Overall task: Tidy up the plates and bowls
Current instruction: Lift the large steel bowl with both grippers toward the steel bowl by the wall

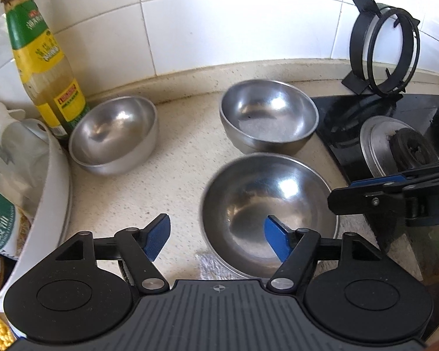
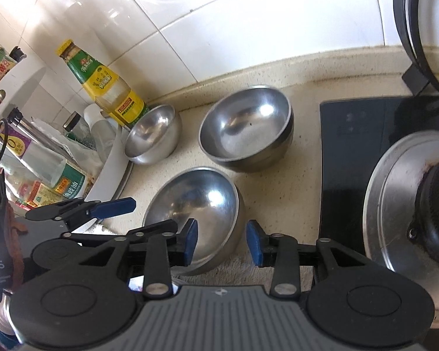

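- Three steel bowls stand on the counter, all upright and apart: a small bowl by the back edge beside one bottle, a rear bowl near the stove, and a near bowl in front.
- The left hand-held gripper is spread, one finger over the near bowl.
- The right hand-held gripper is spread, straddling the near bowl's wall.

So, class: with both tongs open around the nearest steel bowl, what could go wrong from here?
1. The nearest round steel bowl looks smooth and curved, so the right tongs straddling its rim might slip off.
2. The left tongs approach the same bowl, so the two could collide.
3. Sliding it might knock the far steel bowl close behind.
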The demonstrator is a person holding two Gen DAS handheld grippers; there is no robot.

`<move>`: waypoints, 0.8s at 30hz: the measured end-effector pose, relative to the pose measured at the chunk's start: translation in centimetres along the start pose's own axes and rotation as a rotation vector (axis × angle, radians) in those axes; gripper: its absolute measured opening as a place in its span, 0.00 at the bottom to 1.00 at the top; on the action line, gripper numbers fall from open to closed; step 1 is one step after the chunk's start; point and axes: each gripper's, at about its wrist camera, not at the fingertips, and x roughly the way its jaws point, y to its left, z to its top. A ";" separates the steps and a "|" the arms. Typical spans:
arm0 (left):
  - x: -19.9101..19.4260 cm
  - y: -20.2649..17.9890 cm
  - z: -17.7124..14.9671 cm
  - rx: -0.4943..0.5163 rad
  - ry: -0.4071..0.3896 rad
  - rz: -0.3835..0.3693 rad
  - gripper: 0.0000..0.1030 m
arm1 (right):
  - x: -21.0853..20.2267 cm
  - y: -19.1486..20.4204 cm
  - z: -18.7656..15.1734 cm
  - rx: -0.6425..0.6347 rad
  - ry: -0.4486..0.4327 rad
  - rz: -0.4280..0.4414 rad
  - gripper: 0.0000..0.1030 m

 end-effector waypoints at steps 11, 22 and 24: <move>-0.3 1.0 1.9 -0.002 -0.026 0.029 0.75 | 0.1 0.8 2.0 -0.055 -0.015 -0.011 0.42; 1.4 1.1 5.4 0.042 -0.039 0.049 0.76 | 0.5 0.1 5.5 -0.064 -0.047 -0.057 0.43; 1.8 1.0 6.0 0.046 -0.038 0.050 0.76 | 0.7 0.1 6.1 -0.071 -0.052 -0.067 0.44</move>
